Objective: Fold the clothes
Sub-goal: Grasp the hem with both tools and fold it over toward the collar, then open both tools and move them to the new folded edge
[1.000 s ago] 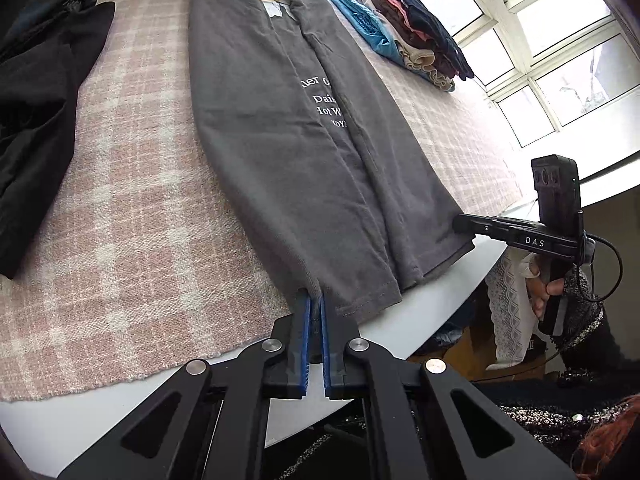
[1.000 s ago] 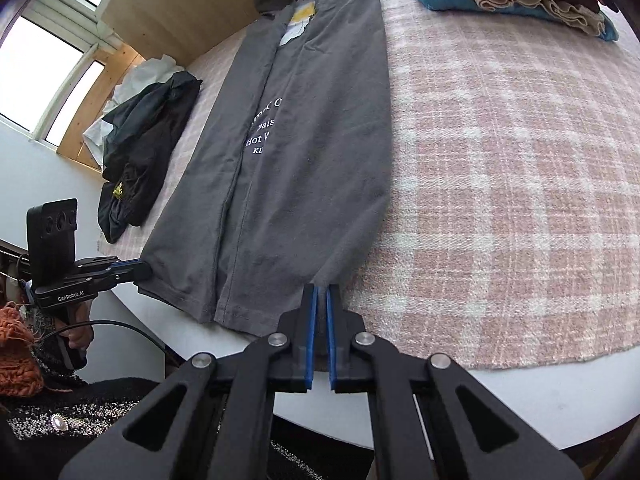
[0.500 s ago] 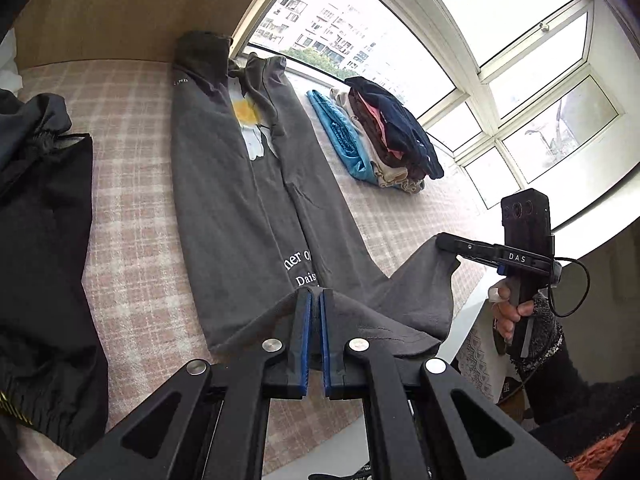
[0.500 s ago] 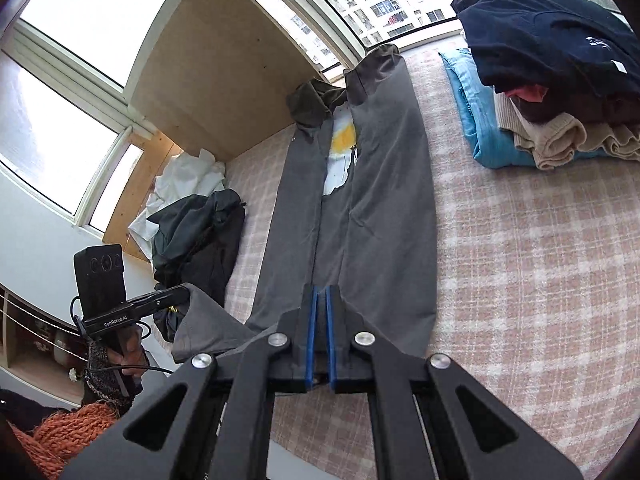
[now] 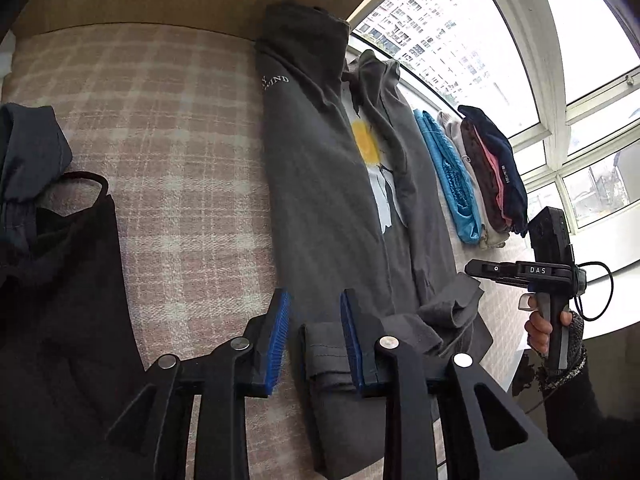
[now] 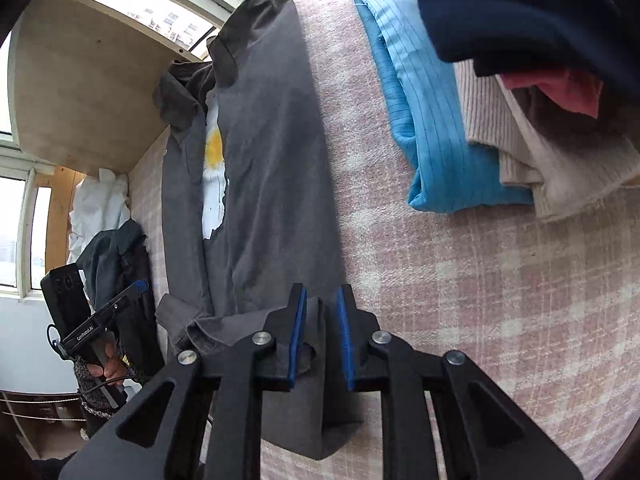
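The left gripper [image 5: 314, 334] and right gripper [image 6: 320, 338] are both spreading their jaws, letting the grey shirt's [image 5: 320, 184] hem drop doubled over its body on the plaid cloth [image 5: 168, 160], so next seemingly withdrawing clear, then folding again

The grey T-shirt [image 5: 320, 200] carried a white-and-yellow daisy print [image 5: 374, 168] and small white lettering. The surface [image 5: 180, 184] wore a pink-and-cream plaid cloth. The folded stack [image 6: 500, 92] ran bright blue with fine stripes, beige ribbed knit, pink, brown and navy. Black garments [image 5: 60, 300] lay at the left. Both black tools bore blue pads [image 5: 280, 332].
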Demonstrator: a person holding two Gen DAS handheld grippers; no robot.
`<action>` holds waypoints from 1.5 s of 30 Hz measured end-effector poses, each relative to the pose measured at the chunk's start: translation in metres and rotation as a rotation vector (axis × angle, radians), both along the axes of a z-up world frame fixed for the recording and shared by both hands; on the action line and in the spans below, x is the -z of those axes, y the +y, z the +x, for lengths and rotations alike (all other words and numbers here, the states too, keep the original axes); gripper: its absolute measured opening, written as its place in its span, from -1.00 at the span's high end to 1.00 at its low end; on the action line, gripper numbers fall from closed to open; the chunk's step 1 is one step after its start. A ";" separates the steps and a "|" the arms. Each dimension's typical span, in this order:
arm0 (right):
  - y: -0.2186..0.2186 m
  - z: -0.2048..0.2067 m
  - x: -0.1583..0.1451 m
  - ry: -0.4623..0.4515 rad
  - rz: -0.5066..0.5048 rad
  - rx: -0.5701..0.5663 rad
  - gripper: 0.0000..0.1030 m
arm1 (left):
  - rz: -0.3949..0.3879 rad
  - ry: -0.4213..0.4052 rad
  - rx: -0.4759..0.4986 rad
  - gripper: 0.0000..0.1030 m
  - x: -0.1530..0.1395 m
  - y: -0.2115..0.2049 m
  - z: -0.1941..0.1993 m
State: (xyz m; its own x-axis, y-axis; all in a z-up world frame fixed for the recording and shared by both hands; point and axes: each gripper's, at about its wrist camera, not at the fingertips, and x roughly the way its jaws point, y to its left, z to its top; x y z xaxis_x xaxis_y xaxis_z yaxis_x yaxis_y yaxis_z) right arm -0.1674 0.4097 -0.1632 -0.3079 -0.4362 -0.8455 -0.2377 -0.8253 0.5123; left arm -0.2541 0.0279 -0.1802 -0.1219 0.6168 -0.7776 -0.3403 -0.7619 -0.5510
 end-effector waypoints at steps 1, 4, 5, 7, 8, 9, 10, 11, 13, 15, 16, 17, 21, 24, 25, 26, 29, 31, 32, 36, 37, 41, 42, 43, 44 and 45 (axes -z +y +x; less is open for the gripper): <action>-0.006 0.007 -0.008 0.031 0.022 -0.051 0.63 | 0.004 0.032 0.062 0.40 -0.009 0.001 0.007; -0.030 0.024 -0.015 0.003 -0.001 -0.183 0.40 | -0.152 0.143 0.286 0.29 -0.024 0.017 0.037; -0.039 0.029 -0.014 0.001 -0.023 -0.207 0.40 | -0.179 0.137 0.339 0.29 -0.023 0.024 0.046; -0.063 0.034 -0.010 0.013 -0.008 -0.287 0.40 | -0.136 0.067 0.395 0.29 -0.016 0.038 0.056; -0.076 0.036 -0.008 0.014 0.008 -0.335 0.42 | -0.109 0.030 0.420 0.29 -0.013 0.045 0.061; -0.088 0.036 -0.004 0.011 0.022 -0.380 0.55 | -0.112 0.024 0.441 0.29 -0.010 0.053 0.064; -0.097 0.035 0.001 0.008 0.029 -0.408 0.66 | -0.128 0.031 0.460 0.30 -0.007 0.062 0.067; -0.106 0.033 0.005 0.005 0.037 -0.436 0.66 | -0.132 0.028 0.475 0.30 -0.003 0.070 0.069; -0.123 0.030 0.014 -0.003 0.060 -0.493 0.66 | -0.143 0.006 0.488 0.30 0.007 0.080 0.068; -0.128 0.017 0.017 0.018 0.126 -0.506 0.67 | -0.171 0.003 0.490 0.32 0.015 0.086 0.065; -0.123 0.008 0.013 0.052 0.160 -0.476 0.67 | -0.192 0.027 0.462 0.40 0.014 0.087 0.058; -0.108 -0.003 0.004 0.102 0.187 -0.387 0.67 | -0.214 0.061 0.421 0.54 0.012 0.086 0.049; -0.057 -0.008 -0.022 0.175 0.171 -0.242 0.49 | -0.160 0.146 0.200 0.52 -0.019 0.048 0.014; -0.046 0.005 -0.006 0.124 0.230 -0.263 0.27 | -0.196 0.177 0.248 0.28 -0.021 0.031 0.023; -0.042 0.010 -0.001 0.107 0.249 -0.270 0.27 | -0.219 0.175 0.254 0.26 -0.018 0.028 0.024; -0.039 0.013 0.006 0.091 0.253 -0.272 0.27 | -0.242 0.168 0.253 0.26 -0.013 0.026 0.022; -0.034 0.012 0.024 0.069 0.185 -0.248 0.26 | -0.266 0.150 0.239 0.24 0.001 0.028 0.015; -0.039 0.007 0.025 0.101 0.185 -0.255 0.26 | -0.273 0.159 0.231 0.23 0.007 0.035 0.010; -0.043 0.004 0.024 0.120 0.198 -0.274 0.27 | -0.281 0.169 0.238 0.23 0.009 0.040 0.008; -0.063 -0.009 0.024 0.159 0.306 -0.375 0.27 | -0.309 0.223 0.298 0.23 0.014 0.058 0.008; -0.067 -0.013 0.026 0.159 0.323 -0.398 0.27 | -0.314 0.233 0.314 0.23 0.015 0.062 0.008; -0.073 -0.025 0.034 0.148 0.329 -0.448 0.27 | -0.330 0.233 0.346 0.23 0.019 0.071 0.006; -0.074 -0.027 0.036 0.148 0.329 -0.454 0.27 | -0.336 0.234 0.353 0.23 0.020 0.073 0.007; -0.074 -0.027 0.037 0.154 0.330 -0.461 0.27 | -0.343 0.236 0.358 0.23 0.021 0.074 0.007; -0.075 -0.027 0.037 0.158 0.330 -0.465 0.27 | -0.345 0.235 0.360 0.23 0.022 0.076 0.006; -0.075 -0.027 0.037 0.160 0.328 -0.467 0.26 | -0.345 0.233 0.361 0.23 0.023 0.078 0.004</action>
State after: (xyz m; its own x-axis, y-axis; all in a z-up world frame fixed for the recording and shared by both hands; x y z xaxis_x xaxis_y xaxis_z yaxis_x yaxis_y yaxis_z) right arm -0.1943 0.3350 -0.2002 -0.2808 -0.2796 -0.9181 0.2483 -0.9452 0.2120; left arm -0.2496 0.1060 -0.2034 -0.1427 0.3655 -0.9198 -0.6968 -0.6971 -0.1689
